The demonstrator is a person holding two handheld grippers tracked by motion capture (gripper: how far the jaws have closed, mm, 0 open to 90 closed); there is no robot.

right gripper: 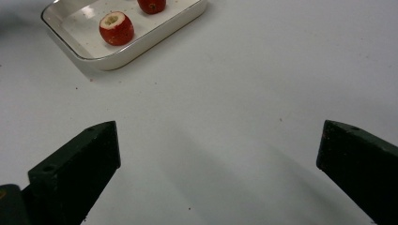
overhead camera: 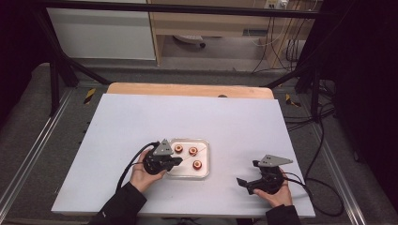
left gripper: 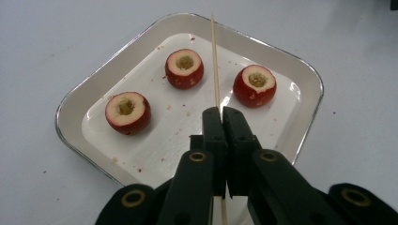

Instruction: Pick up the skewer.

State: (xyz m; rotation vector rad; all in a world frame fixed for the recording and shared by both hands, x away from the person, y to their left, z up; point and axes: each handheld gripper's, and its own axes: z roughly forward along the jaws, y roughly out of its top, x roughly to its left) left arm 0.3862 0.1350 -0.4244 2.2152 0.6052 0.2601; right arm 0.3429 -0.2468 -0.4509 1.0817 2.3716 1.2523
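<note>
Thin wooden skewer [left gripper: 215, 61] pinched between the shut jaws of the left gripper [left gripper: 222, 112], running up from the pinch across the white tray [left gripper: 307, 77] and passing between two of the cored fruits; lower end poking out beneath the jaws. From the high view, left gripper [overhead camera: 176, 161] poised over the tray's left edge [overhead camera: 206, 143], skewer a faint pale line slanting over the dish, barely legible at that distance. Right gripper [overhead camera: 246, 183] well apart from the tray, low over bare tabletop, jaws spread wide with nothing between them [right gripper: 218, 154].

One skewer. One tray, square with rounded corners, flecked with crumbs. Three small red fruits, tops cut flat and hollowed: one near left [left gripper: 128, 112], one at the back [left gripper: 184, 68], one to the right [left gripper: 255, 85]. Two grippers, one per hand.

White sheet [overhead camera: 187, 117] laid over a wooden table [overhead camera: 187, 89], black frame rails around it, grey floor, cables trailing at the right, pale cabinets beyond.
</note>
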